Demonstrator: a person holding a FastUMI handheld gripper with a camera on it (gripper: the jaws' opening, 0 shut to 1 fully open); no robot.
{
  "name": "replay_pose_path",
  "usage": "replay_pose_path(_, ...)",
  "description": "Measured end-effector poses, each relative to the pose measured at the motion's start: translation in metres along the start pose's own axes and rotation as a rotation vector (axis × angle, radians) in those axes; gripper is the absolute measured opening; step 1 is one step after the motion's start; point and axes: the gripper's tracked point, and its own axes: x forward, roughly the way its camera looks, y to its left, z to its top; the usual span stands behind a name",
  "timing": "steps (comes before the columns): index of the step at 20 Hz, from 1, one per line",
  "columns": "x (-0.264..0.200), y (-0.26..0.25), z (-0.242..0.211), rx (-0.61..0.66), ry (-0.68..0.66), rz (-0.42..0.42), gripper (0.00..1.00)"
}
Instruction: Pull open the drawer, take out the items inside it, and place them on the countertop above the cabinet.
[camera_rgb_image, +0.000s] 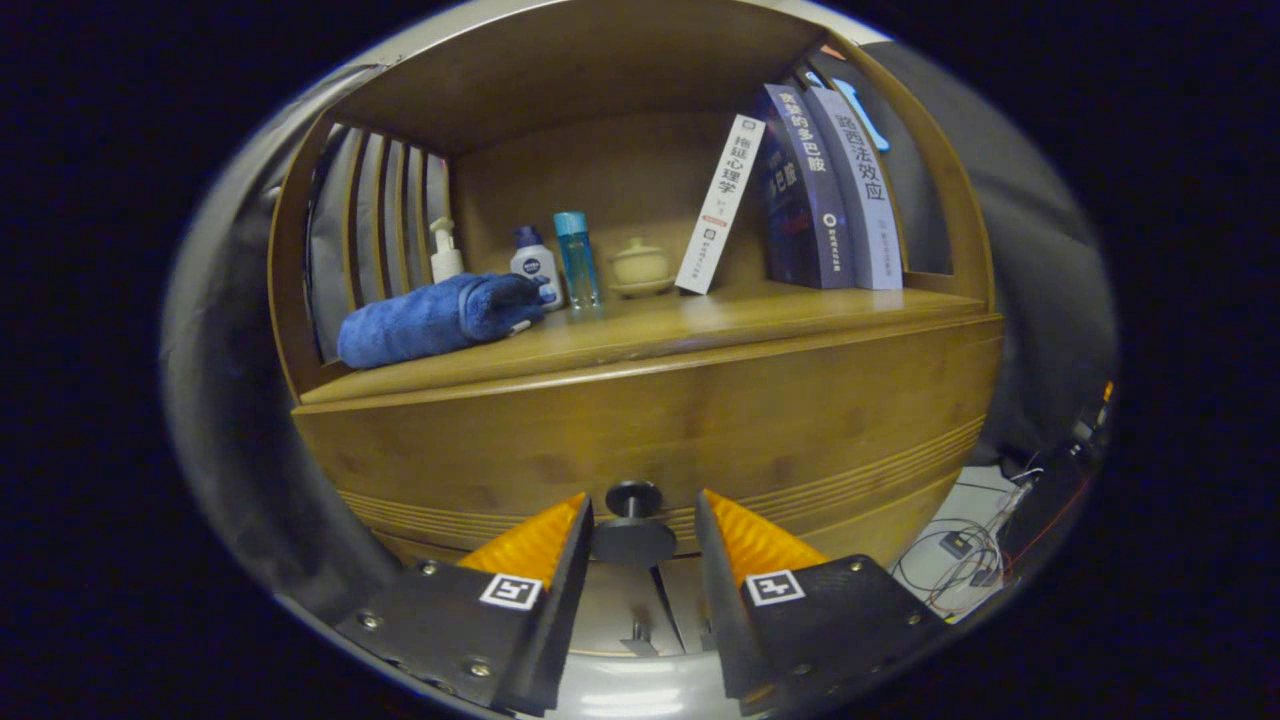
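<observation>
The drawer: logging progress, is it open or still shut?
Shut: the drawer front sits flush with the cabinet. The open gripper straddles its knob, fingers not pressing it.

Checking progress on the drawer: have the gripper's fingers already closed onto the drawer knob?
No. The gripper is open, its fingers standing apart on either side of the drawer knob with gaps showing.

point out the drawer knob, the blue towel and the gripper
drawer knob (632, 497): gripper view, round head, between the open fingers.
blue towel (435, 318): gripper view, middle of the roll.
gripper (640, 525): gripper view, midway between fingertips.
</observation>
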Motion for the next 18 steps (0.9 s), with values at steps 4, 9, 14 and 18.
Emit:
replay_pose_path(4,0.001,-0.001,0.000,-0.038,0.024,-0.022,0.39)
replay_pose_path(9,-0.007,-0.003,-0.004,-0.011,0.054,-0.059,0.29)
replay_pose_path(14,-0.050,-0.003,-0.018,0.002,0.077,-0.097,0.29)
replay_pose_path(18,-0.096,-0.009,-0.030,0.006,0.076,-0.143,0.28)
